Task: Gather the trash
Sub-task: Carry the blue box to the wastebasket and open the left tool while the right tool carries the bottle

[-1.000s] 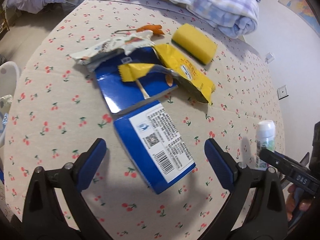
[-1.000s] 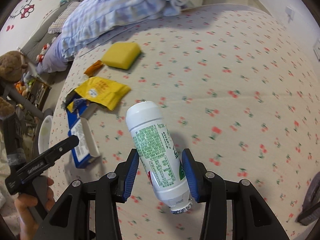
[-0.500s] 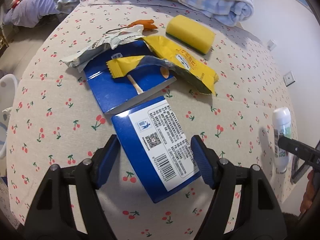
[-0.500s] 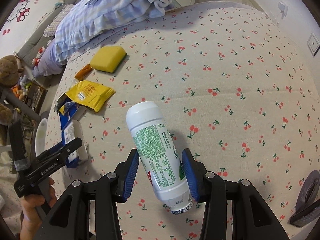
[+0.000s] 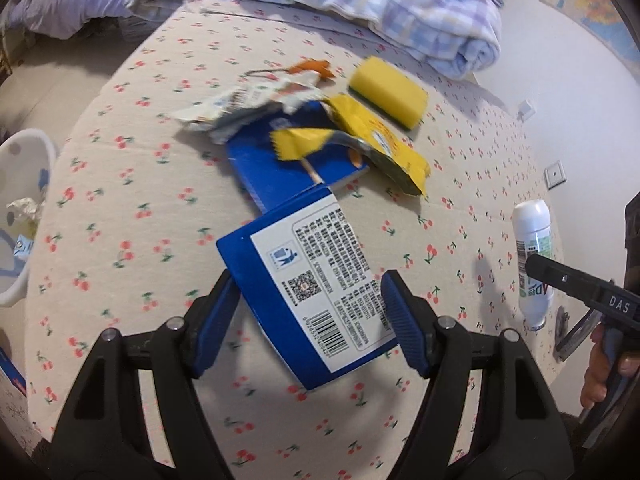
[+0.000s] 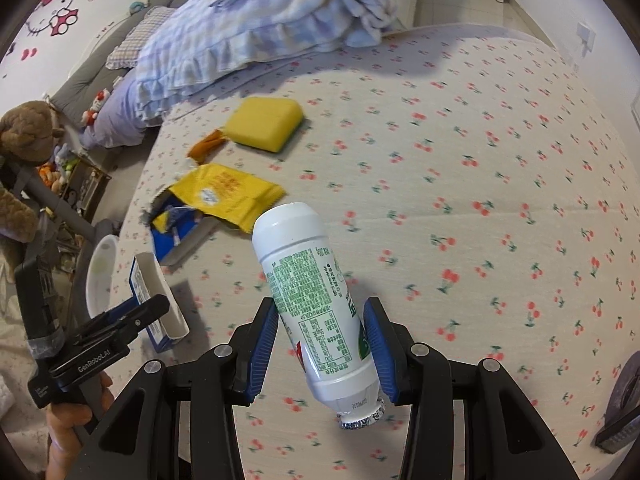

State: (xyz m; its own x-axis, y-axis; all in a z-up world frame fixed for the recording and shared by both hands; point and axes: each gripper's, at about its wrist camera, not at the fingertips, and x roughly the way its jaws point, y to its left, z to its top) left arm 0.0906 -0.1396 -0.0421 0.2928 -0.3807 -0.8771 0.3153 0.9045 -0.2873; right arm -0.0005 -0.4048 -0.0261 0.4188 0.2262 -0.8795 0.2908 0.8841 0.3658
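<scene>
My left gripper [image 5: 310, 316] is shut on a blue carton with a white label [image 5: 308, 292] and holds it just above the cherry-print bed cover; it also shows in the right wrist view [image 6: 154, 300]. My right gripper [image 6: 318, 344] is shut on a white bottle with a green label [image 6: 312, 300], held upside down above the cover; the bottle also shows in the left wrist view [image 5: 534, 264]. Beyond the carton lie a flat blue carton piece [image 5: 280, 168], yellow wrappers [image 5: 384, 140] and a white crumpled wrapper [image 5: 248, 104].
A yellow sponge [image 5: 386, 92] and an orange scrap [image 5: 312, 67] lie farther back. A folded blue checked blanket [image 5: 360, 4] covers the far end. A white bin [image 5: 20, 200] with trash stands left of the bed. A wall runs along the right.
My left gripper has closed on the blue carton and lifted it off the cover. My right gripper still holds the bottle and has shifted a little.
</scene>
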